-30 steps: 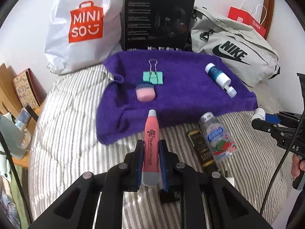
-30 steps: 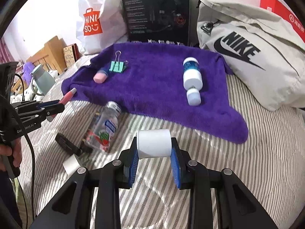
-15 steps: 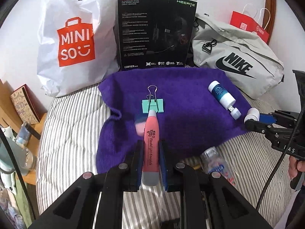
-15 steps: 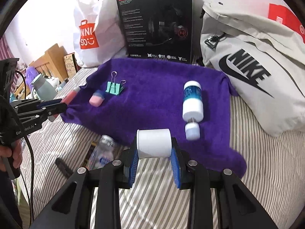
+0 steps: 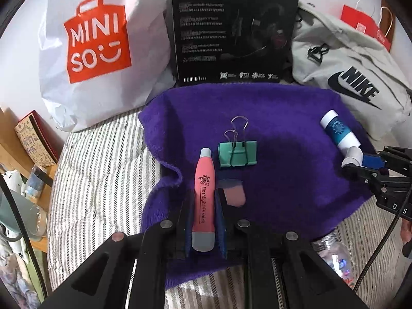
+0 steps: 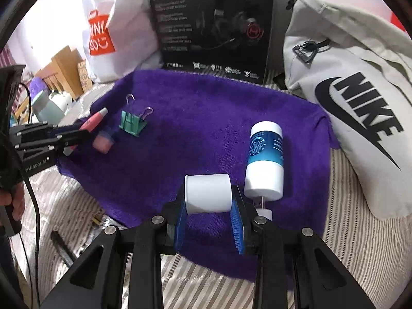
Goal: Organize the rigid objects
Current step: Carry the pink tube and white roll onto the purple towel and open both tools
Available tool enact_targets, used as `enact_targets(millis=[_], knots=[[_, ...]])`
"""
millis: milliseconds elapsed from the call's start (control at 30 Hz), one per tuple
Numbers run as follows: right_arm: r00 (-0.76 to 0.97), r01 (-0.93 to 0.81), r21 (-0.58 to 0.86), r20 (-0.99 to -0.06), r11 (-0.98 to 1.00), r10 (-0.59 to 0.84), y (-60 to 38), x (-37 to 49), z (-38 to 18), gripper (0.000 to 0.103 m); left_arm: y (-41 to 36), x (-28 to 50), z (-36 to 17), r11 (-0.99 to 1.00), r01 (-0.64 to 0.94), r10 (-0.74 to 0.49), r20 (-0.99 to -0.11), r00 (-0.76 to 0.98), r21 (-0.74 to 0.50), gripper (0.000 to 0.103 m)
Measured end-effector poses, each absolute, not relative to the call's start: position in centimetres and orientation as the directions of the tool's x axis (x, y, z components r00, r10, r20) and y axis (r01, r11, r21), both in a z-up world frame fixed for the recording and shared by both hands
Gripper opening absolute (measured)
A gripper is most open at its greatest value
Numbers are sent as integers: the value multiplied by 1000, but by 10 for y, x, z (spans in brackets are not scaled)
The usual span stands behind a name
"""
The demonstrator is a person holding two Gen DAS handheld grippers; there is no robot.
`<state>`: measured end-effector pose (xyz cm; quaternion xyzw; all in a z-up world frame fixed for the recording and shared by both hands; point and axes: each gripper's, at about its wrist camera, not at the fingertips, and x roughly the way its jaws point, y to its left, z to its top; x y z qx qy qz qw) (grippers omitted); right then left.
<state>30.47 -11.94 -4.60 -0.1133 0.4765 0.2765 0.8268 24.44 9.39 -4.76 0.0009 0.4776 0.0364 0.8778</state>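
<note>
From the left wrist view, the left tongs (image 5: 204,213) are clamped on a pink flashlight earpick (image 5: 204,190), its grey tip pointing forward over a purple towel (image 5: 283,118) spread on a striped bed (image 5: 97,170). Just beyond the tip and a little to the right lies a green binder clip (image 5: 237,154) with its wire handles folded away from the camera. A small pink object (image 5: 233,195) peeks out beside the right finger, partly hidden; what it is cannot be told. Near the towel's right edge lies a blue-and-white bottle (image 5: 338,131), and the right tongs (image 5: 356,158) reach in there, closed on a white cap (image 5: 353,156) just beside the bottle's lower end. A clear plastic bottle (image 5: 333,253) lies on the bed below the towel's near right corner. Behind the towel stand a white Miniso bag (image 5: 97,51), a black headset box (image 5: 231,28) and a grey Nike bag (image 5: 347,77).

From the right wrist view, the right tongs (image 6: 208,213) grip the white cap (image 6: 208,192) sideways between blue pads, above the towel's (image 6: 206,118) near part. The blue-and-white bottle (image 6: 265,162) lies just to the right, its narrow tip hidden behind the right finger. At far left the left tongs (image 6: 79,136) hold the earpick (image 6: 94,121) above the towel's left edge, close to the pink object (image 6: 103,143) and the binder clip (image 6: 131,125).
</note>
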Motion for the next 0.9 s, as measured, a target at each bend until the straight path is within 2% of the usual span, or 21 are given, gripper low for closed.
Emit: enact_targets(millis=[267,767,900], knots=[[362,-576,56,-877,816,316,-112,313,-65,31,97,252,-56,996,-75,79,-848,523,46,16],[380,-594,34,-869,804,317,-110,312,-67,32,89,265,-66,997,-63,75,-864,497,50,17],[355,-590,70,-873,804,336,-113,310,-66,44,88,261,-64,997,-53,71,-869,489,52,22]])
